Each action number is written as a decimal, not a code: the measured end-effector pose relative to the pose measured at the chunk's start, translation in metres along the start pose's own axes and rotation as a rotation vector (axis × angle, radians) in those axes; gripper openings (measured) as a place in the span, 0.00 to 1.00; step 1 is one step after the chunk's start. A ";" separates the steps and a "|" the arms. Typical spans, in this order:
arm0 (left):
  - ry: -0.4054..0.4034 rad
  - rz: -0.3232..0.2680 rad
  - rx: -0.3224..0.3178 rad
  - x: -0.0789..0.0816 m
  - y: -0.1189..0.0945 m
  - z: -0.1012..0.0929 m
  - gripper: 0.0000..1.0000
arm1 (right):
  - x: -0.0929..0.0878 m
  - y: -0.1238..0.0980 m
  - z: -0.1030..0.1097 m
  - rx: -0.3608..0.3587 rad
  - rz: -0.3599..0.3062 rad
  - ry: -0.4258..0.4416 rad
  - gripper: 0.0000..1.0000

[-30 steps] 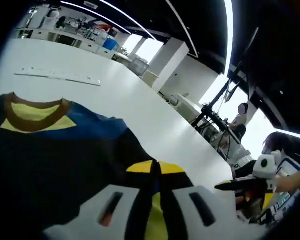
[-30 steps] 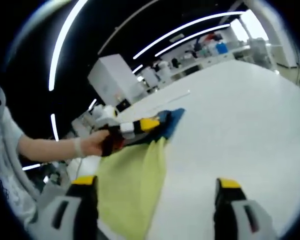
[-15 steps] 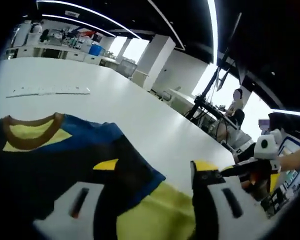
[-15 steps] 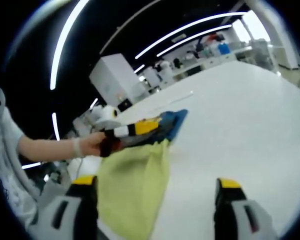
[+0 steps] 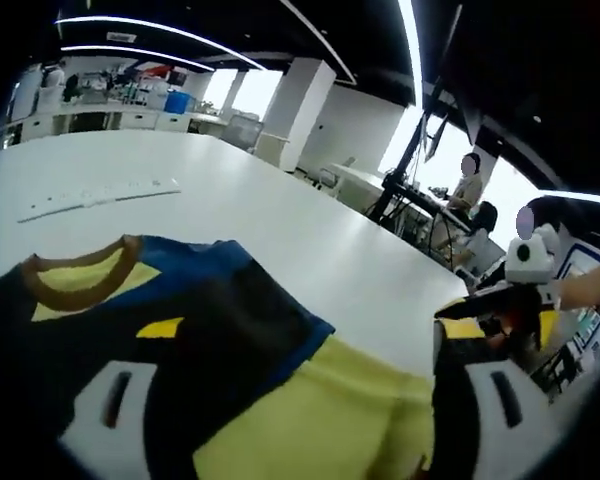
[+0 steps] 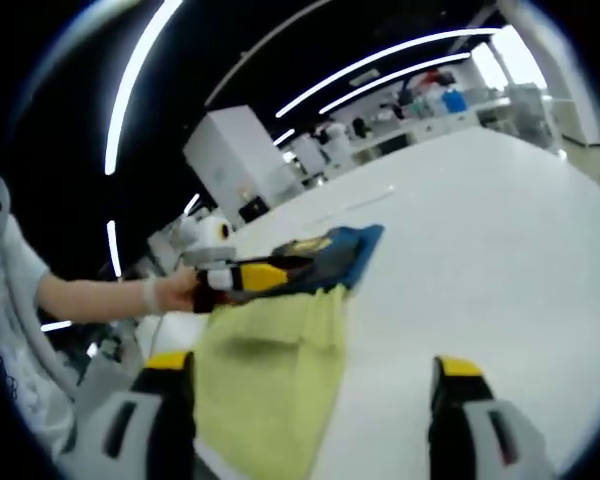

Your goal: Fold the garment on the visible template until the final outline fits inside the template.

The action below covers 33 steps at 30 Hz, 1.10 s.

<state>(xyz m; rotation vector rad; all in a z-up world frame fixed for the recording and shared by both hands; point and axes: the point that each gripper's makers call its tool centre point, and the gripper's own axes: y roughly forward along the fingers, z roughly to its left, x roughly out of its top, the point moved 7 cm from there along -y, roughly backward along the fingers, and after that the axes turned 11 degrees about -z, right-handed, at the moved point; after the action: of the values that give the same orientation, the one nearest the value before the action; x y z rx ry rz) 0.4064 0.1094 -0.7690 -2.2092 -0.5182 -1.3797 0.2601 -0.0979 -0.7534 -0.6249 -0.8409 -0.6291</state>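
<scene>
In the left gripper view, a pale strip (image 5: 95,193) lies flat on the white table (image 5: 280,225) at the far left, well apart from the garment (image 5: 180,330). The garment is spread on the table below it; it has a brown collar (image 5: 75,285) with yellow inside, a blue band next to the collar, a large dark part in the middle and a yellow-green part toward the lower right. The left gripper (image 5: 310,395) has its jaws wide apart: the left jaw stands over the dark part of the garment and the right jaw is at the lower right edge, with the yellow-green cloth lying between them, and no cloth is pinched. At the right edge of this view the right gripper (image 5: 500,305) appears, with a hand behind it. Far behind the table there are white columns, desks and seated people. In the right gripper view, a person's hand (image 6: 170,290) at the left holds the left gripper (image 6: 245,275), which lies low over the dark and blue end of the garment (image 6: 280,360). The yellow-green part of the garment runs from there toward the camera and reaches the left jaw of the right gripper (image 6: 305,400). The jaws of this gripper are also wide open and they grip nothing; the right jaw stands over the bare white table (image 6: 480,260). The pale strip (image 6: 355,205) is visible on the table just beyond the blue end of the garment.
</scene>
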 end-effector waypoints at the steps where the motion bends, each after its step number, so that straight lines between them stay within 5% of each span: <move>1: 0.002 -0.001 0.004 0.000 -0.002 0.001 0.99 | 0.001 0.001 0.001 0.003 0.001 -0.004 0.99; 14: 0.005 -0.033 0.098 0.008 -0.067 0.025 0.96 | 0.018 0.020 0.012 0.061 0.011 -0.055 0.99; 33: 0.043 -0.072 0.185 0.009 -0.164 0.020 0.92 | 0.031 0.036 0.032 0.135 0.065 -0.179 0.99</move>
<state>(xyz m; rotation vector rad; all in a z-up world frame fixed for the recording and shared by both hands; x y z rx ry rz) 0.3350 0.2551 -0.7361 -2.0262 -0.6874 -1.3545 0.2869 -0.0595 -0.7208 -0.5891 -1.0169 -0.4582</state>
